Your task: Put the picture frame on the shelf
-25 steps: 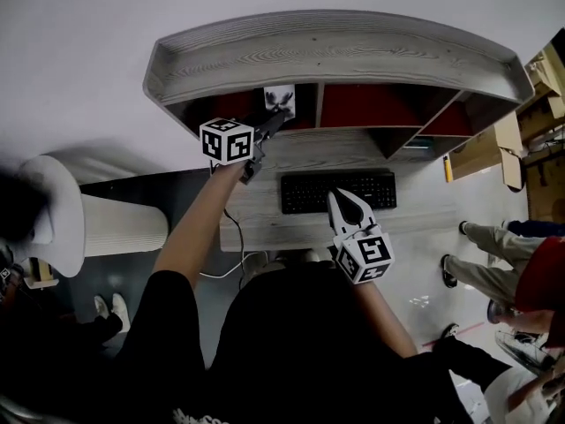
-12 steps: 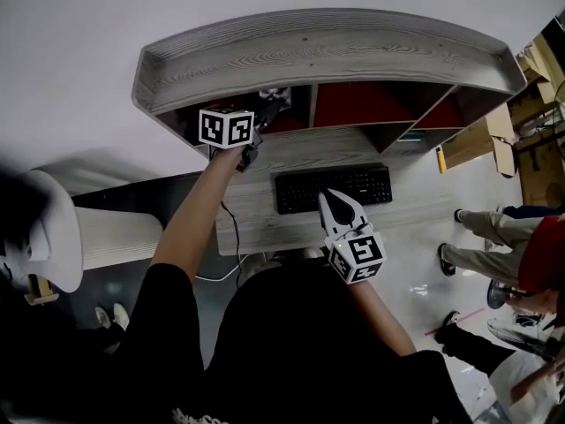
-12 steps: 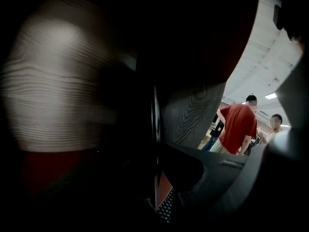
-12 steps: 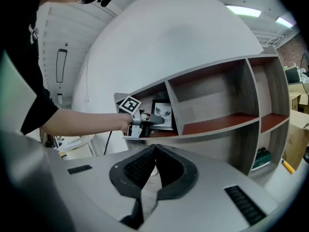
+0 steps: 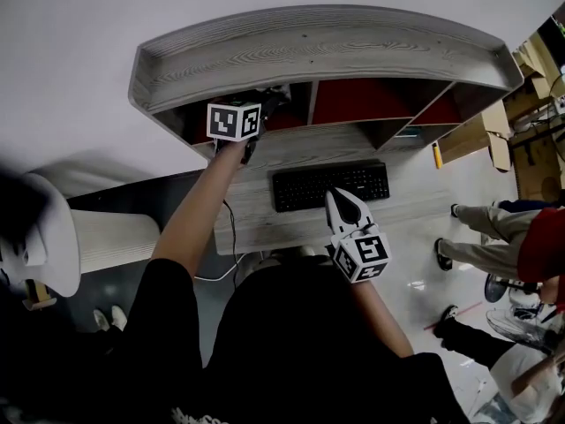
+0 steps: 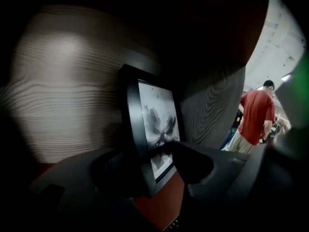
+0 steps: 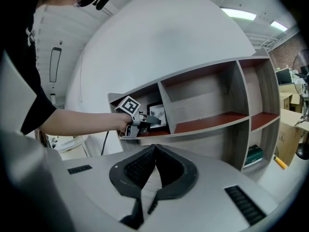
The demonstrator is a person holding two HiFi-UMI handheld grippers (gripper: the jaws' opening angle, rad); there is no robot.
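Observation:
The black picture frame [image 6: 154,124] with a grey flower print stands upright on the red floor [image 6: 161,211] of the shelf's left compartment. The same frame [image 7: 156,114] shows beside a divider in the right gripper view. My left gripper [image 6: 152,161] reaches into that compartment; its jaws are opening and stand either side of the frame's lower corner, their pads off it. In the head view the left gripper [image 5: 265,109] is under the shelf top [image 5: 318,51]. My right gripper [image 5: 338,200] hovers over the desk near the keyboard, shut with nothing in it.
A black keyboard [image 5: 331,185] lies on the wooden desk [image 5: 291,228] below the shelf. The middle and right compartments [image 7: 207,122] hold nothing on their red boards. People stand at the right [image 5: 494,246]. Cardboard boxes [image 5: 508,140] sit beyond the shelf's right end.
My left gripper has carried the frame further in under the shelf top, so it is now mostly hidden in the head view. The right gripper has barely moved.

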